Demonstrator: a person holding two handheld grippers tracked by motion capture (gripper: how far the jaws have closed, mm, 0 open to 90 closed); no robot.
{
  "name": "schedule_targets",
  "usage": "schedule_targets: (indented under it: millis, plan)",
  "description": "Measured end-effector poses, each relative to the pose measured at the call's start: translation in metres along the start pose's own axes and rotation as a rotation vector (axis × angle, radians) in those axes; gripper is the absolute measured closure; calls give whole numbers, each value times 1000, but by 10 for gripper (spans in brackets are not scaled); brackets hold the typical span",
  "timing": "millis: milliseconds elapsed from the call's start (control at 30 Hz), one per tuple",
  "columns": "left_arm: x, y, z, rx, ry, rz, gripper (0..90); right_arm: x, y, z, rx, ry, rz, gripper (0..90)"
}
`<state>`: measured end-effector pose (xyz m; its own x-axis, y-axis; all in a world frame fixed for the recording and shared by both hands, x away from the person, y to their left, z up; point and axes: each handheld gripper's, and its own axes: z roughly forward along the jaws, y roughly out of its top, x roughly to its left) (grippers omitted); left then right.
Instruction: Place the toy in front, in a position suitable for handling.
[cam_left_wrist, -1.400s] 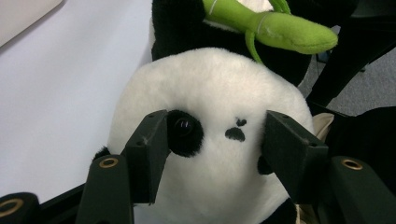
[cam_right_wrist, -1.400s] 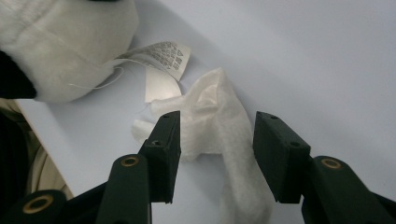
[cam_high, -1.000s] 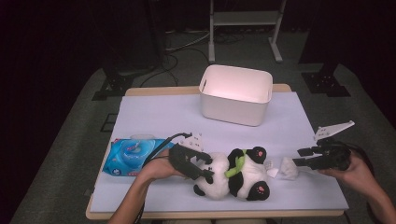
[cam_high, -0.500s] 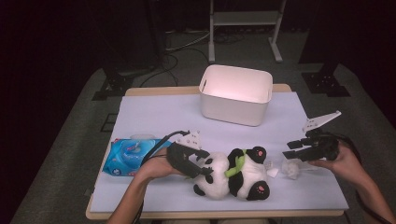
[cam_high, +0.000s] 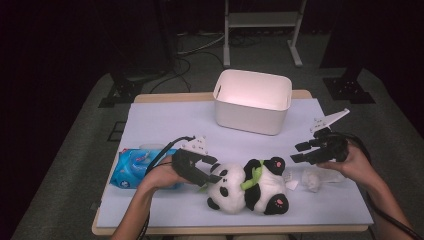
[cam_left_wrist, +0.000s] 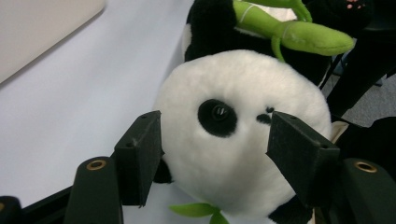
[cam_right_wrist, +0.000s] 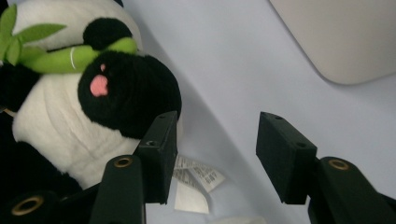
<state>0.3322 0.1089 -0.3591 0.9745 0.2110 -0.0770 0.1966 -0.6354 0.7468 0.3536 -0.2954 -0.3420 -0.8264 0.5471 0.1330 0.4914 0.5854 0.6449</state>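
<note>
A plush panda (cam_high: 250, 190) with a green bamboo sprig lies on its back on the pale mat, head to the left. My left gripper (cam_high: 212, 170) sits at that head. In the left gripper view the white head (cam_left_wrist: 243, 140) lies between the two pads of the gripper (cam_left_wrist: 215, 154); the jaws have just been opening and the head looks round, not squeezed. My right gripper (cam_high: 295, 153) hovers right of the panda's feet, jaws open and just opened wider, with nothing between them (cam_right_wrist: 217, 154). A black foot (cam_right_wrist: 126, 93) and the sewn tag (cam_right_wrist: 196, 175) show beside its left pad.
A crumpled white tissue (cam_high: 312, 179) lies on the mat under my right hand. A white bin (cam_high: 252, 102) stands at the back middle. A blue pack of wipes (cam_high: 132, 167) lies left of my left hand. The mat's front edge (cam_high: 230, 222) runs close below the panda.
My right gripper has risen and drifted back from the tissue, which stays on the mat. My left gripper stays at the panda's head, jaws a little wider.
</note>
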Motion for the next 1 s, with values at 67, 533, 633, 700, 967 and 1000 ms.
schedule_targets:
  millis: [67,533,633,700,967,1000]
  plan:
    - [3,-2,-1,1,5,-7,319,-1,6,2,1,5,-3,460]
    - [13,-11,-11,-11,32,-35,272,-1,38,9,15,23,-37,440]
    - [13,-12,-13,-14,41,-41,257,0,47,11,20,27,-51,439]
    - [13,-13,-13,-16,40,-43,244,1,52,10,21,27,-61,439]
    - [13,-17,-18,-21,58,-48,204,4,68,14,41,42,-85,436]
    - [13,-18,-18,-21,61,-48,198,4,69,14,41,42,-87,436]
